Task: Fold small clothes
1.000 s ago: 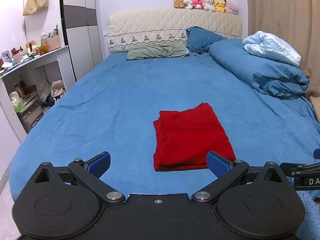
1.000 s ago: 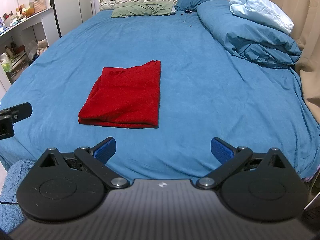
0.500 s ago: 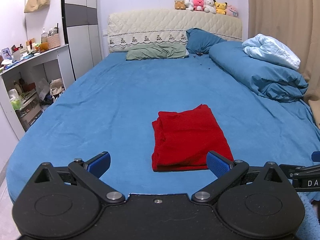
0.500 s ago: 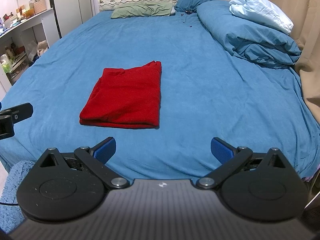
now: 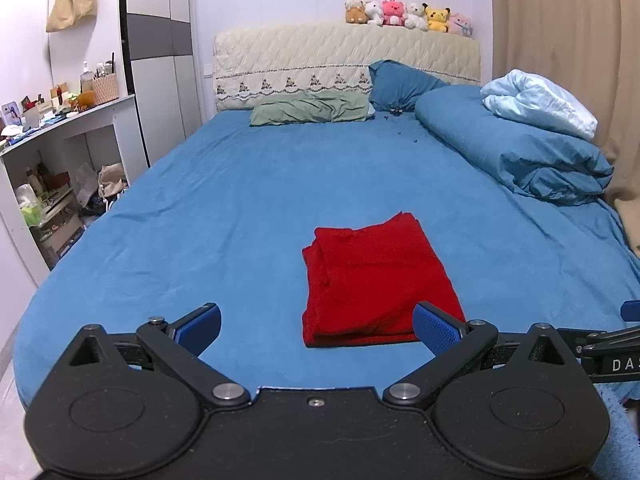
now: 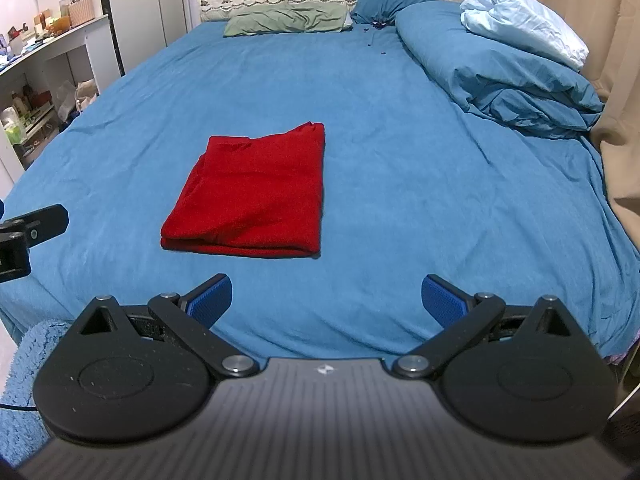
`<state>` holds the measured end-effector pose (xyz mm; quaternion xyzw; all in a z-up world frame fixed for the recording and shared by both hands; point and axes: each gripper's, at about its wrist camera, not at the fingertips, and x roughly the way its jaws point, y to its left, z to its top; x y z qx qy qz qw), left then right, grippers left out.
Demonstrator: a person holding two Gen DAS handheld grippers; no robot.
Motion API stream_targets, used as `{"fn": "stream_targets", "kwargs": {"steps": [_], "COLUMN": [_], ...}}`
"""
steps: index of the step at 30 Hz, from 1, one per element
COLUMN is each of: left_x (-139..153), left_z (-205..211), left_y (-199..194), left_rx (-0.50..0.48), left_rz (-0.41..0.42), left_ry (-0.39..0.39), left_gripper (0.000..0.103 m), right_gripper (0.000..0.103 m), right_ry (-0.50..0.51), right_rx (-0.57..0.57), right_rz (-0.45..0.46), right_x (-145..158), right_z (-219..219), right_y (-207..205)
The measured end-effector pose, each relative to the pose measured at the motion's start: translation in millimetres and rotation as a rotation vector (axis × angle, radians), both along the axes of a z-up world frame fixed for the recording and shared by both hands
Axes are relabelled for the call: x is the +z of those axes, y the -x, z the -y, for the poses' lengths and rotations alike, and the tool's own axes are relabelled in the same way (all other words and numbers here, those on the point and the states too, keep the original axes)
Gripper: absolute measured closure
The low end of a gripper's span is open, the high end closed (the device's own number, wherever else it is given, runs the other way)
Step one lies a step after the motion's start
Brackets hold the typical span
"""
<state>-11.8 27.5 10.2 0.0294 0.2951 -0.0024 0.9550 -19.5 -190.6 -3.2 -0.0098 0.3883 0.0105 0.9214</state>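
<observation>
A red garment (image 5: 376,280) lies folded into a flat rectangle on the blue bed sheet (image 5: 224,208). It also shows in the right wrist view (image 6: 256,192). My left gripper (image 5: 318,326) is open and empty, held at the bed's near edge just short of the garment. My right gripper (image 6: 326,298) is open and empty, to the right of the garment and nearer than it. Neither gripper touches the cloth. The tip of the right gripper (image 5: 616,340) shows at the edge of the left wrist view.
A rolled blue duvet (image 5: 516,152) with a pale blue blanket (image 5: 540,102) lies along the bed's right side. A green pillow (image 5: 312,108) and a blue pillow (image 5: 400,84) lie at the headboard. A cluttered shelf (image 5: 48,160) stands left. Curtains (image 5: 560,40) hang right.
Both grippers have drawn back slightly from the garment, which sits a little farther away in both views. The garment has not moved. Both grippers stay open.
</observation>
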Motion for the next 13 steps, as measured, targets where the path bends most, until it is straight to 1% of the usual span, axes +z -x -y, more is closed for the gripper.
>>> {"fn": "stream_targets", "kwargs": {"steps": [3,7,13], "left_x": [0.3,-0.8,-2.4], "left_z": [0.9,-1.5,-0.9], "left_y": [0.1,-2.2,-4.3], "left_rx": [0.003,0.009,0.009], "left_rz": [0.006,-0.005,-0.001], "left_ry": [-0.010,0.010,0.006], "left_gripper": [0.000,0.000,0.000], "right_gripper": [0.000,0.000,0.000], "right_ry": [-0.001,-0.001,-0.002], "right_rx": [0.001,0.004,0.004], "right_rz": [-0.001,0.000,0.003], "right_x": [0.2,0.7,2.2], "right_z": [-1.7,-1.5,-1.6], "right_y": [0.0,-0.3,-3.1]}}
